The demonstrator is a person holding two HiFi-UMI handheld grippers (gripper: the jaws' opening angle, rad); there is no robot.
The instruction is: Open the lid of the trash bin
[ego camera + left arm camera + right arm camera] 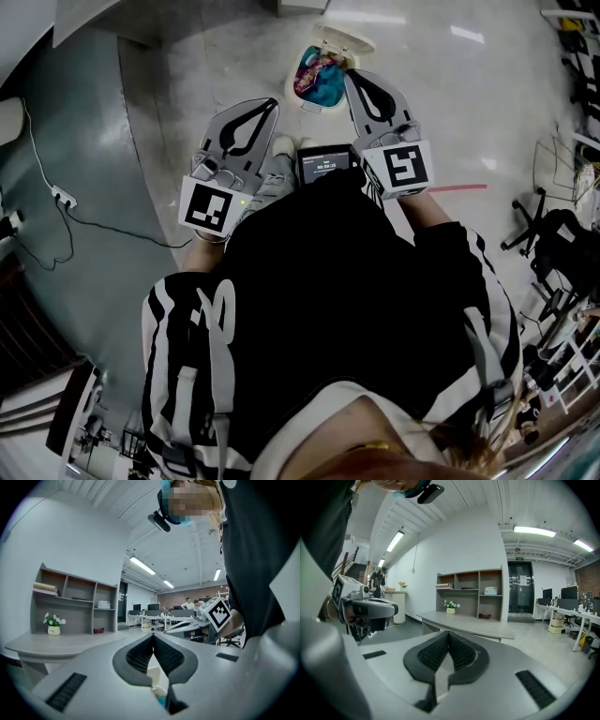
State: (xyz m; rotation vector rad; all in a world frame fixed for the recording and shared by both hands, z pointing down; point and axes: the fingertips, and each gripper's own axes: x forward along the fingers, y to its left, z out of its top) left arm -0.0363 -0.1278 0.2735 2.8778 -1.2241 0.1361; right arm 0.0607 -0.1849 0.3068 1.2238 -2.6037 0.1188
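A small white trash bin (pixel 317 82) stands on the pale floor ahead of my feet. Its lid (pixel 343 39) is tipped up at the far side, and blue and pink rubbish shows inside. My left gripper (pixel 271 104) is held close to my body, left of and short of the bin, jaws shut on nothing. In the head view the tips of my right gripper (pixel 353 78) overlap the bin's right rim; whether they touch it is unclear. In the left gripper view the left gripper (pixel 153 637) has its ribbed pads meeting, as do the right gripper's (pixel 448 634) in its own view.
A dark device with a lit screen (pixel 325 164) hangs at my chest between the grippers. A grey curved desk (pixel 89 131) with a cable and a power strip (pixel 62 198) lies to the left. An office chair (pixel 551 234) stands to the right. A wall shelf (pixel 72 603) is seen across the room.
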